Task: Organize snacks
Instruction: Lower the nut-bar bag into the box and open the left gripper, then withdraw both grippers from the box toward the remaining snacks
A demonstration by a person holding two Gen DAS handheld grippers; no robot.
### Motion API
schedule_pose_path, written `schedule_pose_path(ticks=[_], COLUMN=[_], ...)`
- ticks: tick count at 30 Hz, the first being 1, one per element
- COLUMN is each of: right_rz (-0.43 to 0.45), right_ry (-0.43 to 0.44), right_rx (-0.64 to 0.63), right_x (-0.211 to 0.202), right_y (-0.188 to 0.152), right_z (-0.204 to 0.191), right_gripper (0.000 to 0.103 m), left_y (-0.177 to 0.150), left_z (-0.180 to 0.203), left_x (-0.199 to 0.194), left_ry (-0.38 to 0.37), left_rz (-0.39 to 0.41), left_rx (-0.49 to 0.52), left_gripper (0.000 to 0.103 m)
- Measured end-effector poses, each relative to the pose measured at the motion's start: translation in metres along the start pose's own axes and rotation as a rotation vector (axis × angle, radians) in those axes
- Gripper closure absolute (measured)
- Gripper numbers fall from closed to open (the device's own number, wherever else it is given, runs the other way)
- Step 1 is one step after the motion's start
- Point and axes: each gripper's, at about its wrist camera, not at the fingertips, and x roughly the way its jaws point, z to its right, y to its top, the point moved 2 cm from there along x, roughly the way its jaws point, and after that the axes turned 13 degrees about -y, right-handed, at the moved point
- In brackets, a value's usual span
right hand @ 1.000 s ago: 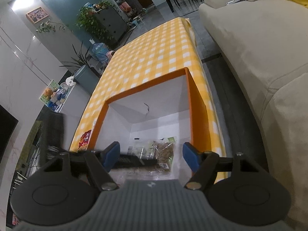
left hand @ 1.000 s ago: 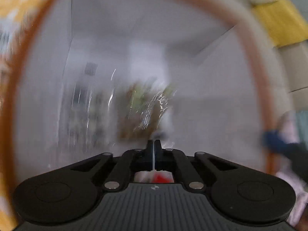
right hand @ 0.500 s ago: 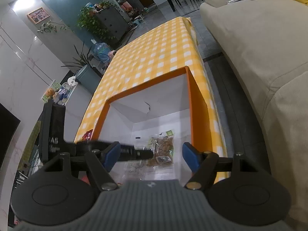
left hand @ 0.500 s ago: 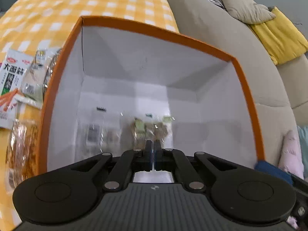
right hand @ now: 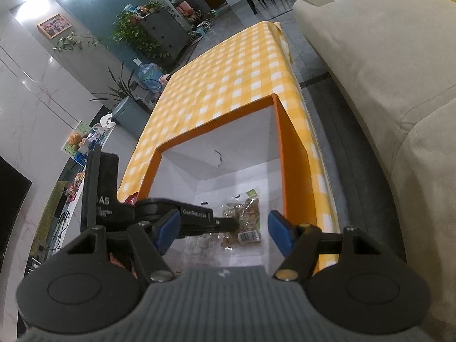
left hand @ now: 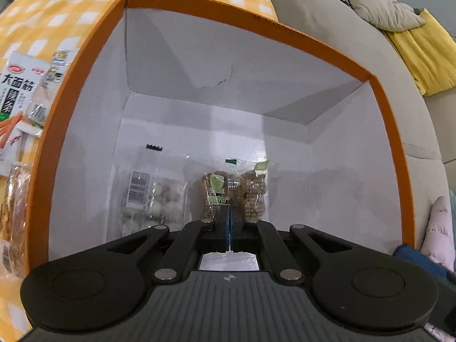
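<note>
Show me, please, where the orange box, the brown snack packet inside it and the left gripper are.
orange box (left hand: pixel 285 24): left wrist view, far rim.
brown snack packet (right hand: pixel 245 212): right wrist view, middle of the wrapper.
left gripper (left hand: pixel 229 223): left wrist view, between the closed fingertips.

left wrist: steeply down into box (left hand: pixel 285 40) (close) | right wrist: higher, slanting | shared: box interior
</note>
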Motion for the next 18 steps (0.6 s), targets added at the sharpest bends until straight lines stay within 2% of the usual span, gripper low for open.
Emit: schedule_pose_path(ticks=[2,4,7,9,10,14,18], right_rz=[0.001,0.005,0.01,0.014,0.016,0.027,0.027], right_ry=[-0.003,-0.003,0.002,0.007,0.008,0.0,0.003], right_rx=[0.005,0.007,0.015,0.024,0.028,0.024,0.025], right_x=[0.0,-0.002,-0.004,-0.005,-0.005,-0.006,-0.005], right_y=[0.0,0.0,-0.001,-0.001,0.0,0.001,0.0], right_z=[0.0,0.001,0.003,0.004,0.005,0.004,0.005], right_gripper=[0.037,0.037,0.037,0.037,0.037,0.037,0.037], left_y=[-0.005,-0.007,-0.005,0.004,0.01,0.027,0.015], left_z=[0.001,0.006,0.014,0.021,0.022,0.024,0.021], left_x=[0.003,0.003,-0.008,-0.007,-0.003,0.028,0.038], left_ry=[0.012,-0.042,-0.103,-0.088,-0.068,-0.016,0.014], left_rz=[-0.021,-0.044,0.027,0.078,0.081,0.006,-0.044], left_rx=[-0.009,0.005,0.05,0.086,0.102,0.077,0.089], left_gripper=[0.102,0.103,0.1,0.098,0.094,0.091,0.092])
